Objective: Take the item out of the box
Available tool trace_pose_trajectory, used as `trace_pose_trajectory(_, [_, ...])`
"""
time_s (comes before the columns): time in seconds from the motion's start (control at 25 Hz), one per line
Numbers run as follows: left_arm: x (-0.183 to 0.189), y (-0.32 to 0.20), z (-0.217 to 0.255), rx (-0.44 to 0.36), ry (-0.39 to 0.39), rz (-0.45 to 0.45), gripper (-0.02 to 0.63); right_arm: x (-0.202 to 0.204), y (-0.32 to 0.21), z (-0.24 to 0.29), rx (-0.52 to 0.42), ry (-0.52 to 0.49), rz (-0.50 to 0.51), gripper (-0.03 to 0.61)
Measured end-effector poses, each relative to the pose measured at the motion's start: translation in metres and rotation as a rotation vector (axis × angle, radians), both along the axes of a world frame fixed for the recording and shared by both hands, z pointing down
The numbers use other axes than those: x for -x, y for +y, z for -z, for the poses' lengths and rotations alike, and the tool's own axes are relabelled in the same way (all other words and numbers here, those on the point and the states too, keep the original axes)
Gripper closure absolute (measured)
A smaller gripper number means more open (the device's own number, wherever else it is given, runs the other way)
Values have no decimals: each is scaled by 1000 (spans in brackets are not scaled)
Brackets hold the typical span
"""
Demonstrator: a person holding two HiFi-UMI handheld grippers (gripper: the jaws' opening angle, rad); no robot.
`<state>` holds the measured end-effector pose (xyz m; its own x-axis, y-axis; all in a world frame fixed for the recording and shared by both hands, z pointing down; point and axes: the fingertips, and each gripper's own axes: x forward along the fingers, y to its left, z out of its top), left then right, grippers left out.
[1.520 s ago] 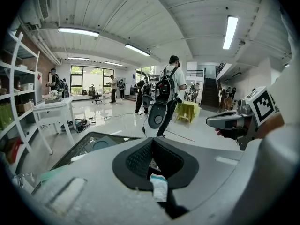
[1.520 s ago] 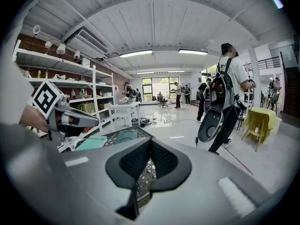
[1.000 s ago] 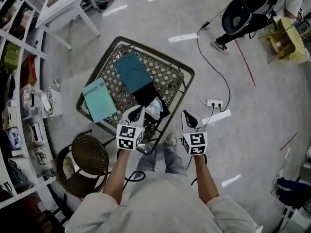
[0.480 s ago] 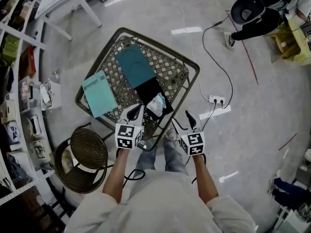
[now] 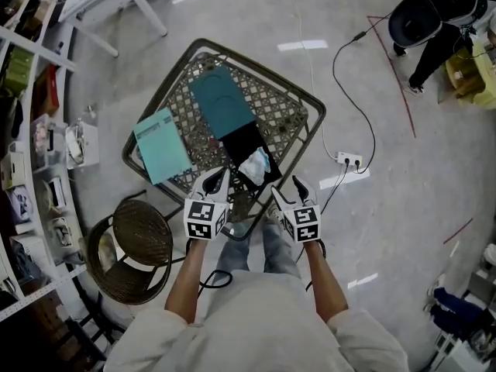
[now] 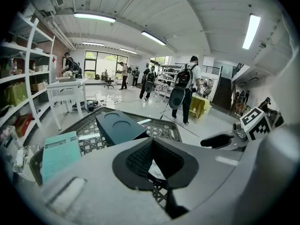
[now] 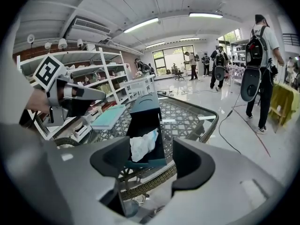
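Seen at frame centre in an open black cardboard box (image 5: 237,141) on the lattice surface (image 5: 280,116), the crumpled white item (image 5: 254,163) could be missed, and the box wall pinched instead, by the right gripper (image 5: 285,189), just opened wide and empty; the left gripper (image 5: 215,181) is shut.

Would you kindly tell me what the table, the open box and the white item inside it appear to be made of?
Table: woven wicker-look rim and lattice, probably under glass, given light streaks. Box: matte card, judging by flat crisp panels, teal outside, black inside. White item: crumpled and soft-looking; cloth, paper or film, unclear.
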<state>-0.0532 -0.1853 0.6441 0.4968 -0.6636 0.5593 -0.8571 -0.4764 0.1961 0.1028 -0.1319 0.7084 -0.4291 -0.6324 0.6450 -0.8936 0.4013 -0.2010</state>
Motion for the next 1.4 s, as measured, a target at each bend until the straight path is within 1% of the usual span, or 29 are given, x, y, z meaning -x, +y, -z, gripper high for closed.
trace_pose_trajectory(0.2, [12,0,-4,6,3,28,607,18,-10,-22,44,-8,32,307])
trace_pose_trajectory(0.52, [24,5,-6,12,4,60,607,36,-21,-55,133,-1,76,338])
trace_pose_trajectory(0.8, [33,10,-7,21,2,74,607,43,-35,-68,179,30,114,388])
trace_pose_trajectory(1.0, [42,9,-8,23,0,83,607,43,-46,-79,180,80,130,451])
trace_pose_trajectory(1.2, [50,10,-9,27,-3,91,607,43,-47,-83,214,120,115,535])
trace_pose_trajectory(1.32, [51,10,-10,27,-2,93,607,39,-53,-82,187,142,115,568])
trace_pose_trajectory(1.4, [52,10,-10,25,1,93,607,38,-56,-79,170,147,117,571])
